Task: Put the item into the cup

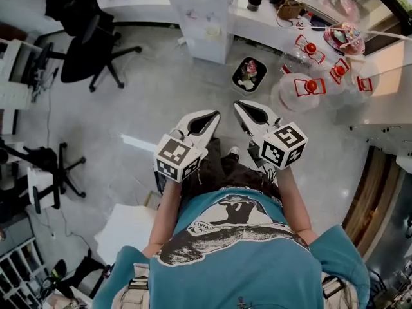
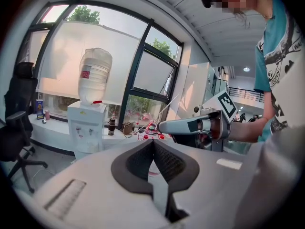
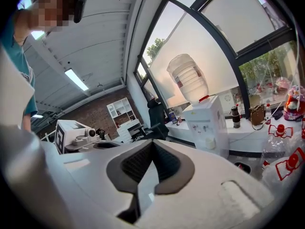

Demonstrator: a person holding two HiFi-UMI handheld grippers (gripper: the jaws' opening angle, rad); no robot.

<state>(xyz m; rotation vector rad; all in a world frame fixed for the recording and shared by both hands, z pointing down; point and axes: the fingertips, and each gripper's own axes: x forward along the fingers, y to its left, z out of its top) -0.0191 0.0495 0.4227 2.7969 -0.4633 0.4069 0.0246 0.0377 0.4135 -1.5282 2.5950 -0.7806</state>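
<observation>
A: Anything held in the 2 grey-white plastic grippers?
B: No. The left gripper [image 1: 214, 115] and the right gripper [image 1: 238, 105] have their jaws pressed together, empty, above the grey floor [image 1: 161, 102].
A: The task's things?
B: Can't tell which they are; clear red-clipped plastic containers [image 1: 309, 85] sit well apart.

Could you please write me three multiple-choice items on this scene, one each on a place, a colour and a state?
1. Where is the black bin?
A) on the floor beside the water dispenser
B) on a windowsill
C) on a stool

2. What colour is the person's shirt?
A) red
B) teal
C) white

3. How are the right tongs?
A) wide open
B) shut on a cup
C) shut, nothing between them

Answers:
1 A, the head view shows it on the grey floor next to the dispenser.
2 B, the head view shows teal cloth.
3 C, the right gripper view shows the pads meeting with nothing between them.
</observation>
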